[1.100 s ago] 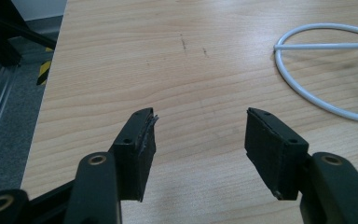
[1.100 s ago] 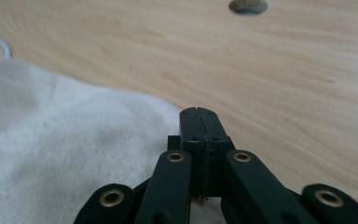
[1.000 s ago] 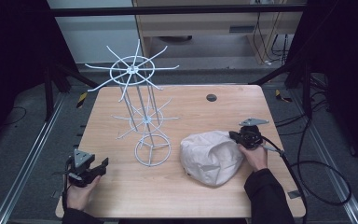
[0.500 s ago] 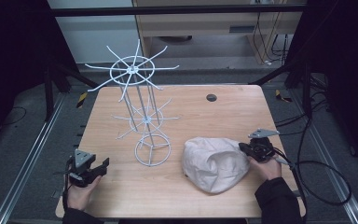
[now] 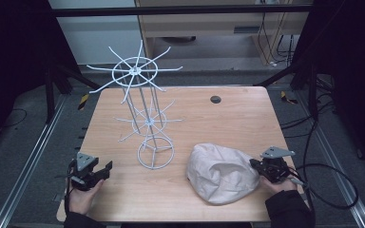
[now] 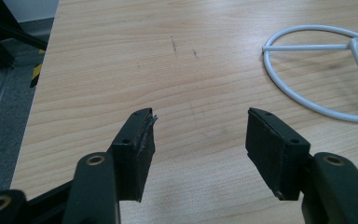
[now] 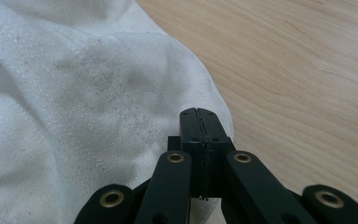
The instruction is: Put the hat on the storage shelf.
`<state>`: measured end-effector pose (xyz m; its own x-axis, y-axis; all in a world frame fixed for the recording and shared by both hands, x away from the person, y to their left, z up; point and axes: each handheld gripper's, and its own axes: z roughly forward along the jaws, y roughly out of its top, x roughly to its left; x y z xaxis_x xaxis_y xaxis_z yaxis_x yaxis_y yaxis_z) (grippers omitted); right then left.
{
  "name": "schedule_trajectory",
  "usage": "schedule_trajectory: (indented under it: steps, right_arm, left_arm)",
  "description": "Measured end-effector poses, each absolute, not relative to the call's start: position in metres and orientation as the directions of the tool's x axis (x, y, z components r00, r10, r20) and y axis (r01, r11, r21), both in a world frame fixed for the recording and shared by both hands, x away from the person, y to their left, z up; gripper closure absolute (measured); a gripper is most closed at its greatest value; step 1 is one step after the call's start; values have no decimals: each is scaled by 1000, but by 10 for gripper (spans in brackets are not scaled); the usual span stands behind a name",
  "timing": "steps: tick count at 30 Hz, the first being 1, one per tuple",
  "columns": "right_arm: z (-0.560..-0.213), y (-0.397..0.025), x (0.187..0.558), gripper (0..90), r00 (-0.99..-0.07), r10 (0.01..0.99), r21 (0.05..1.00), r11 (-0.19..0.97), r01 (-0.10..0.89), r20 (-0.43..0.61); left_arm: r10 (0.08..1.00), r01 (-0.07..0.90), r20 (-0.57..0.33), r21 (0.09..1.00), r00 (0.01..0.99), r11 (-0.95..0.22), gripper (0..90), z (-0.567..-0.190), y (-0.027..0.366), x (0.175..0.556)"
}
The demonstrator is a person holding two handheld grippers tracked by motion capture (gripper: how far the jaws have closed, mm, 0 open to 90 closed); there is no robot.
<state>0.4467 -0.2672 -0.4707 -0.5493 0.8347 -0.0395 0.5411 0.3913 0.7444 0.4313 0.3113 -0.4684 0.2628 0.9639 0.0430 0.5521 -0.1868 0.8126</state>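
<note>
Table (image 5: 237, 118) first: wood top, mostly bare, a small dark hole cap (image 5: 215, 99) near the far edge. White wire rack (image 5: 145, 114) stands left of centre, upright, round base ring on the wood, spokes fanned at the top and midway. The cream cloth bag (image 5: 221, 172) lies slumped near the front right, just beside the rack's base ring but apart from it.

My right gripper (image 5: 261, 167) sits at the bag's right edge. In the right gripper view my jaws are pressed flat together, right gripper (image 7: 199, 113) tip over the cloth hem; whether any fabric is actually pinched between them I cannot tell (the seam line looks bare, the hem runs under the jaws). My left gripper (image 5: 105, 167) rests at the front left corner, well apart from bag and rack, jaws spread wide over bare wood with nothing between them, left gripper (image 6: 200, 123).

Risks, as I judge them: if I lift now with no cloth caught, the bag stays put. If I drag it left, the loose fabric could snag the base ring and tip the rack, which looks top-heavy.
</note>
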Motion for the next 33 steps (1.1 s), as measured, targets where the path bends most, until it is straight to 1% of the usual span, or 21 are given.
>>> schedule_trajectory:
  steps: [12, 15, 20, 23, 25, 29, 32, 33]
  right_arm:
    - [-471, -261, 417, 900, -567, 822, 744, 412, 526, -54]
    - [-469, -261, 414, 900, -565, 823, 750, 409, 519, -58]
    - [-449, -263, 408, 900, -557, 829, 809, 362, 463, -51]
    - [-435, -254, 401, 900, -592, 805, 840, 344, 419, -34]
    - [-427, -242, 397, 900, -626, 780, 853, 336, 400, -14]
    - [-423, -223, 394, 900, -656, 755, 852, 351, 388, -12]
    - [-425, -219, 395, 900, -646, 763, 850, 347, 396, -10]
    - [-426, -221, 397, 900, -636, 771, 853, 335, 401, -4]
  left_arm:
    - [964, 553, 40, 812, 264, -186, 413, -469, 310, 431]
    - [964, 553, 41, 812, 263, -186, 415, -468, 311, 431]
    - [964, 548, 36, 817, 262, -180, 429, -467, 311, 430]
    - [964, 551, 32, 815, 266, -179, 437, -467, 311, 430]
    - [963, 548, 26, 818, 269, -175, 450, -466, 310, 428]
    - [951, 548, -2, 817, 309, -176, 519, -464, 304, 419]
    - [930, 542, -45, 823, 364, -173, 636, -460, 291, 412]
    - [923, 539, -43, 822, 382, -184, 682, -459, 287, 410]
